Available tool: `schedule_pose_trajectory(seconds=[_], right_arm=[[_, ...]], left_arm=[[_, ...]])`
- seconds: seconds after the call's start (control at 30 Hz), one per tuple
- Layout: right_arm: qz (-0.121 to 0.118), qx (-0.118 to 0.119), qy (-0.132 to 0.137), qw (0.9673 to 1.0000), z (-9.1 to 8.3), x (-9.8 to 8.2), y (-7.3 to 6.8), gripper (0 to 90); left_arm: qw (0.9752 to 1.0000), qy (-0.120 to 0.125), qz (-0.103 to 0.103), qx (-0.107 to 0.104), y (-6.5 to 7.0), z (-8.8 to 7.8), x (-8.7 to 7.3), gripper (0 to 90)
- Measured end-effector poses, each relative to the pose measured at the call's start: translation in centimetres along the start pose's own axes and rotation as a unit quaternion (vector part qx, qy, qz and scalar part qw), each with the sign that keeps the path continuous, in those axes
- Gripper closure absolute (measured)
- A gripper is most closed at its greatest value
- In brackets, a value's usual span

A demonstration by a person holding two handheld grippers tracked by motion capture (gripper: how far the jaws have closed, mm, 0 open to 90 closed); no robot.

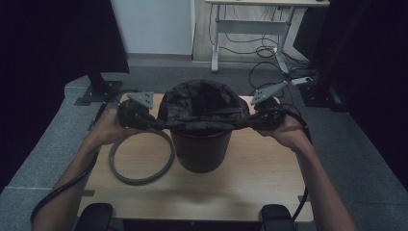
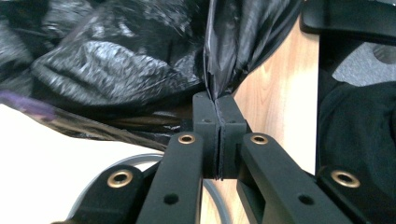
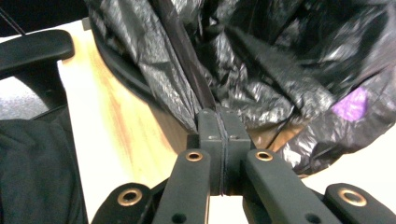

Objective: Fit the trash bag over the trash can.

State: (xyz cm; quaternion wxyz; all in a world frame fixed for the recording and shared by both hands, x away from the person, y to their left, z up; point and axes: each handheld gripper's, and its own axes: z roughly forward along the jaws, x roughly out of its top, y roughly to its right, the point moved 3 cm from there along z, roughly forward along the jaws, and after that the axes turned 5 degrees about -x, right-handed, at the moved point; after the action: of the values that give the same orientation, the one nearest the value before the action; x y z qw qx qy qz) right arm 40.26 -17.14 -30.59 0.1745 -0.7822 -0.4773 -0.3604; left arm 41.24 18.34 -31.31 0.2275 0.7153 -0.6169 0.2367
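A black bin (image 1: 201, 149) stands mid-table with a black plastic bag (image 1: 202, 103) lining it, the bag's edge draped over the rim. My left gripper (image 1: 155, 123) is at the bin's left side and is shut on the bag's edge; in the left gripper view the film (image 2: 222, 56) runs up out of the closed gripper (image 2: 216, 100). My right gripper (image 1: 251, 122) is at the bin's right side, also shut on the bag's edge (image 3: 187, 88), with its gripper (image 3: 220, 114) pinching the film. The bag is stretched between both hands.
A grey ring (image 1: 141, 160) lies flat on the wooden table (image 1: 260, 173) left of the bin, under my left hand. Black chair armrests (image 1: 276, 216) sit at the table's near edge. A white desk (image 1: 255, 26) and cables stand on the floor behind.
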Motion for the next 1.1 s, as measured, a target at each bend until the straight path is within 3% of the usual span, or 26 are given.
schedule_pose_trajectory(seconds=[0.13, 0.37, 0.57, 0.77, 1.0, 1.1], right_arm=[[0.001, 0.012, -0.005, 0.9999, 0.8, -0.9, -0.6, 88.9], [0.002, 0.024, 0.014, 0.9996, 1.3, -1.4, -1.6, 88.9], [0.009, 0.042, 0.032, 0.9985, 1.3, -2.0, -2.2, 88.9], [0.019, 0.041, 0.025, 0.9987, 2.5, -3.0, -2.3, 88.6], [0.004, 0.026, 0.011, 0.9996, 4.3, -3.0, -3.6, 87.6], [0.005, 0.02, 0.001, 0.9998, 4.9, -3.2, -3.7, 87.7]], left_arm=[[0.9998, 0.019, 0.001, -0.005, 0.3, 0.3, -0.3, 88.6], [0.9998, 0.015, -0.003, -0.01, 0.1, 1.4, -0.9, 89.1], [0.9987, 0.036, -0.012, -0.035, 0.1, 2.1, -1.4, 89.1], [0.9985, 0.043, -0.007, -0.034, 0.5, 2.4, -1.2, 88.9], [0.9974, 0.055, -0.014, -0.044, 0.4, 2.9, -1.7, 89.2], [0.9978, 0.049, -0.012, -0.044, 0.5, 3.2, -1.7, 89.1]])
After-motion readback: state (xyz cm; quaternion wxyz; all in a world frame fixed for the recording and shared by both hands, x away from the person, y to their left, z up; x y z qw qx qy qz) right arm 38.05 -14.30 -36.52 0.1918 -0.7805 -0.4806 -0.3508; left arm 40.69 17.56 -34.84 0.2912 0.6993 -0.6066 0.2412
